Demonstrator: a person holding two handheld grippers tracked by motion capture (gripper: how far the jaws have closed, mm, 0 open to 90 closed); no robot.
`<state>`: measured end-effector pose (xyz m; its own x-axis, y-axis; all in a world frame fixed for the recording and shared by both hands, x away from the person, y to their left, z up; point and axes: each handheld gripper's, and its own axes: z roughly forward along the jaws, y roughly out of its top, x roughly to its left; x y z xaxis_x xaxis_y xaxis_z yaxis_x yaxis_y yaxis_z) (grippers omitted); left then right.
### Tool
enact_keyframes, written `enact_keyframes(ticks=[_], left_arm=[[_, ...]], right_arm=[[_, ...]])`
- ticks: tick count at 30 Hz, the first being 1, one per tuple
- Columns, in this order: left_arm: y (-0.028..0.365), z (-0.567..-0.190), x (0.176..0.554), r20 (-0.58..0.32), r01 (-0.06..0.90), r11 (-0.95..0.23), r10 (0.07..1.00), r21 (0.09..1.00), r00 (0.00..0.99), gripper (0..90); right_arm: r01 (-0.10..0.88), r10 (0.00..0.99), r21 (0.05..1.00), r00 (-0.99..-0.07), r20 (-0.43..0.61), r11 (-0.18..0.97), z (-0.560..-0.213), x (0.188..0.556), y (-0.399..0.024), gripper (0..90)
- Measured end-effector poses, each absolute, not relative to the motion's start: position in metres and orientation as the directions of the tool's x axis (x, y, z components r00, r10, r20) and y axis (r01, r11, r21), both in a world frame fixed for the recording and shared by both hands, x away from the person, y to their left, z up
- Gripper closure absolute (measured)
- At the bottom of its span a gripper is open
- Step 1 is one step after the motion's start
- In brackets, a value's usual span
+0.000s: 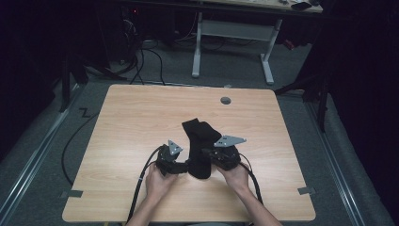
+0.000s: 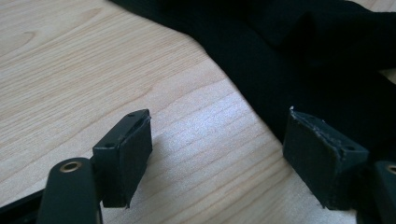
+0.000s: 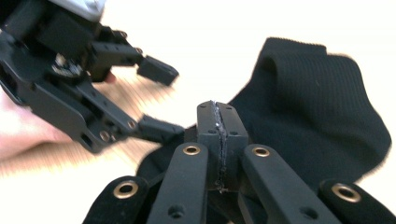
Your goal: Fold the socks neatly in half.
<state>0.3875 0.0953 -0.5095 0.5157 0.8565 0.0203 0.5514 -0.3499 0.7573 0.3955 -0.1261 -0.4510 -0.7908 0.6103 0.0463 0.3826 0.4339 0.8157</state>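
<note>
Black sock (image 1: pixel 197 146), lengthwise away from person, cuff probably far

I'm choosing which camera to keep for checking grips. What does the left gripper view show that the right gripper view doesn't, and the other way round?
Left gripper view alone: the left gripper seen from behind its own fingers, spread wide over bare wood grain, one finger at the edge of the sock.

Right gripper view alone: the right gripper with its fingers pressed together and dark cloth around them, whether pinched is unclear; the sock's ribbed cuff; the hand holding the left gripper.

Both: the black sock on the wooden table, and the left gripper open.
</note>
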Motion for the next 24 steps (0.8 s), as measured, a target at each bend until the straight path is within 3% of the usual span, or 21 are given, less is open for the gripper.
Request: enact_keyframes(ticks=[9,15,19,24], left_arm=[[0.094,-0.510,0.388,0.019,0.553,-0.346,0.859,0.758,0.512,24.3],[0.094,-0.510,0.388,0.017,0.553,-0.343,0.860,0.759,0.510,24.3],[0.094,-0.510,0.388,0.018,0.554,-0.346,0.859,0.757,0.512,24.3],[0.094,-0.510,0.388,0.019,0.553,-0.346,0.859,0.758,0.511,24.3]], right_arm=[[0.335,0.558,0.841,-0.828,0.048,0.424,-0.441,0.388,-0.106,89.8],[0.359,0.526,0.797,-0.848,0.061,0.485,-0.469,0.379,-0.103,89.5],[0.400,0.516,0.764,-0.850,0.104,0.506,-0.488,0.378,-0.108,84.0],[0.445,0.543,0.798,-0.820,0.181,0.406,-0.473,0.382,-0.127,73.0]])
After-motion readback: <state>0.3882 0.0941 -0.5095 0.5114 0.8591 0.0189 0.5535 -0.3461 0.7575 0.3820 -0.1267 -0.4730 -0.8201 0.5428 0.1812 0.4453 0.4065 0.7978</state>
